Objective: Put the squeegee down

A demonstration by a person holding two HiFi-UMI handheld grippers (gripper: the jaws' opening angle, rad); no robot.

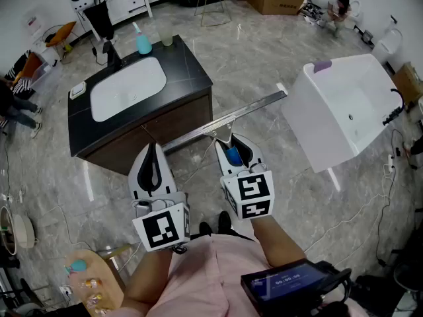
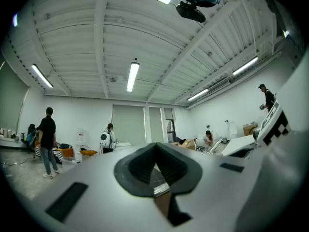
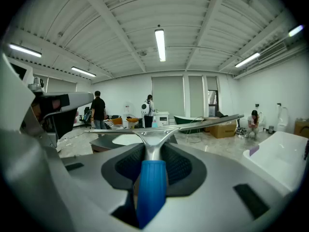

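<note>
Status: carry stage, with the put-down not yet begun. The white bathtub (image 1: 344,111) stands at my right. The dark desk (image 1: 192,65) with its inset sink (image 1: 125,88) stands ahead to my left, and bare floor (image 1: 264,58) lies between them. The squeegee (image 1: 225,121) hangs in the air over that gap and rests on nothing. Its long metal blade (image 3: 164,128) runs crosswise ahead of me. My right gripper (image 1: 234,152) has its jaws clenched on the blue handle (image 3: 152,182). My left gripper (image 1: 153,152) is closed on nothing, its pads meeting with no object between them, and it sits just beside the right one.

Next move, as I judge it: pick a landing surface, the desk top being the nearest candidate. Bring the blade down level until it is supported, and only then release the jaws.

Limits of observation:
- The task names no resting place.
- No view settles how high the blade is above the floor.
- The lower end of the handle is buried inside my right jaws.
- The blade's rubber edge cannot be made out.
- The small items at the desk's far edge are too small to identify.
</note>
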